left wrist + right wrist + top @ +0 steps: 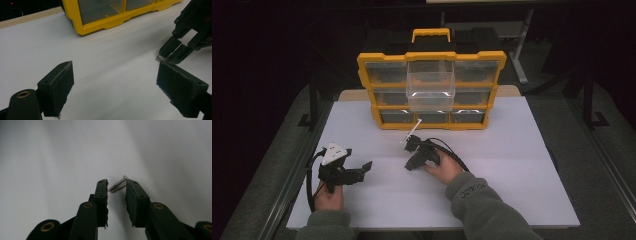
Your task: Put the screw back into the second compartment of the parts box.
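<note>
From above, the right gripper (412,150) points down at the white table (512,165), before the yellow organizer (432,90). The left gripper (115,82) waits released. Between the right jaws, slightly apart, lie two screws (118,185), ungrasped; closing off-centre could flick them away.

Screws (118,185) partly hidden behind fingers (133,195)

White tabletop (512,170), wooden strip along far edge. Yellow-black drawer organizer (432,90) stands at far centre, one clear drawer pulled out. Two screws (118,185) lie near centre.
</note>
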{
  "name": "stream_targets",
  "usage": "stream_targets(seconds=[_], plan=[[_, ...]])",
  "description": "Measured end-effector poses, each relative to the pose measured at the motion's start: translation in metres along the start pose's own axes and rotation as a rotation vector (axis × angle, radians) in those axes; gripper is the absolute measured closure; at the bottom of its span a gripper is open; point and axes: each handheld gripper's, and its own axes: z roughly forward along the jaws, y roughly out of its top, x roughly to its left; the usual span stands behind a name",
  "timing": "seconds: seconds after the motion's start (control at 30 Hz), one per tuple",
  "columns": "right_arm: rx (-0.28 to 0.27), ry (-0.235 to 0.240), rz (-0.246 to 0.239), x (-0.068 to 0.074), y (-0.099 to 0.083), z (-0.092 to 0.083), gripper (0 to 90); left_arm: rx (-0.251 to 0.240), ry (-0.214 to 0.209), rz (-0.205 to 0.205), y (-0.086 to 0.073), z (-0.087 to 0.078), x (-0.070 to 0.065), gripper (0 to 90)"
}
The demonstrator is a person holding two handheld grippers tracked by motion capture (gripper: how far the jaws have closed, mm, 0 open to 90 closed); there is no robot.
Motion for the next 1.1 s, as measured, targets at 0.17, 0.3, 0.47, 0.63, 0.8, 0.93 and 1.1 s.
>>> stream_targets(seconds=[0.17,0.3,0.47,0.63,0.8,0.93,1.1], plan=[[0.002,-0.006,0.000,0.001,0.005,0.005,68.3,0.000,-0.001,0.001,0.001,0.000,-0.001,13.8],[0.012,-0.015,-0.005,0.005,0.009,0.007,68.0,0.001,0.000,0.004,0.000,0.000,0.000,13.8],[0.013,-0.004,0.000,0.007,0.012,0.009,69.4,0.003,-0.002,0.002,0.001,0.000,0.000,13.8],[0.009,0.003,-0.030,0.010,0.016,0.013,71.6,0.001,-0.003,0.000,0.001,0.000,-0.001,13.8],[0.003,-0.007,-0.022,0.010,0.019,0.012,75.4,-0.002,-0.001,0.002,0.000,0.000,0.000,13.8],[0.012,-0.012,-0.021,0.009,0.020,0.014,75.7,-0.003,-0.003,-0.002,0.001,0.000,-0.001,13.9],[0.005,-0.002,-0.040,0.013,0.021,0.014,75.6,-0.006,-0.002,-0.001,0.000,0.001,0.000,13.9]])
